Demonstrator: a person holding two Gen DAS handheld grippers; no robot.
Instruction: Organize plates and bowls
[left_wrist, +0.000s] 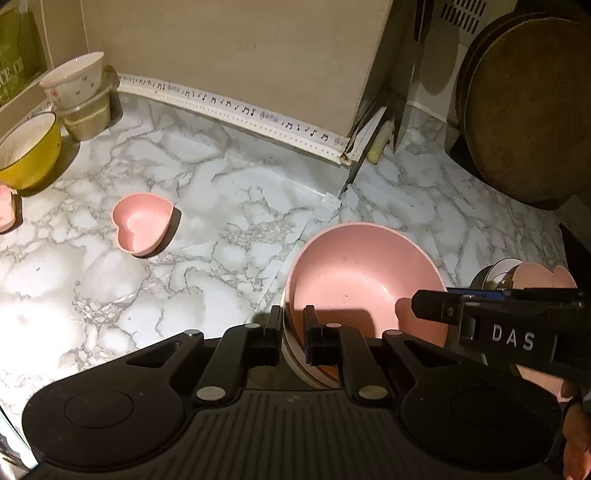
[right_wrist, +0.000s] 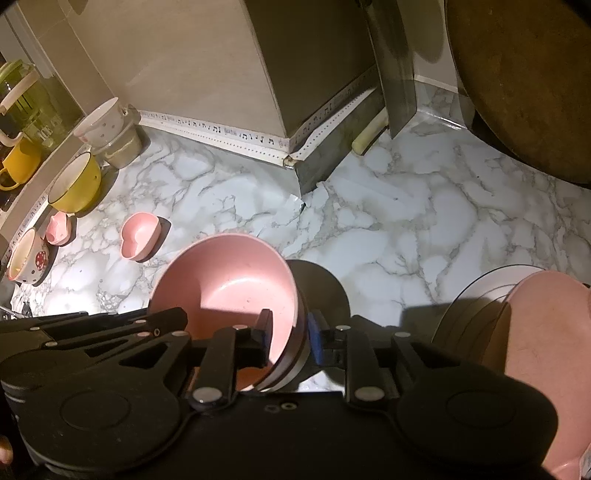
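Observation:
A round pink bowl (left_wrist: 365, 280) (right_wrist: 229, 284), nested in a paler bowl beneath it, is held tilted just above the marble counter (left_wrist: 184, 295). My left gripper (left_wrist: 293, 332) is shut on the near rim of this stack, one finger inside and one outside. My right gripper (right_wrist: 290, 332) straddles the opposite rim. Its inner finger (right_wrist: 264, 332) stands a little off the bowl wall, so its jaws are open around the rim. A small pink heart-shaped bowl (left_wrist: 142, 229) (right_wrist: 140, 236) sits alone on the counter to the left.
A yellow bowl (left_wrist: 27, 155), a dotted white bowl (left_wrist: 74, 79) on a tub and small dishes (right_wrist: 57, 229) line the left wall. A pink heart dish on stacked plates (right_wrist: 535, 332) sits right. A round wooden board (left_wrist: 528, 110) and a cleaver (right_wrist: 395, 74) lean at the back.

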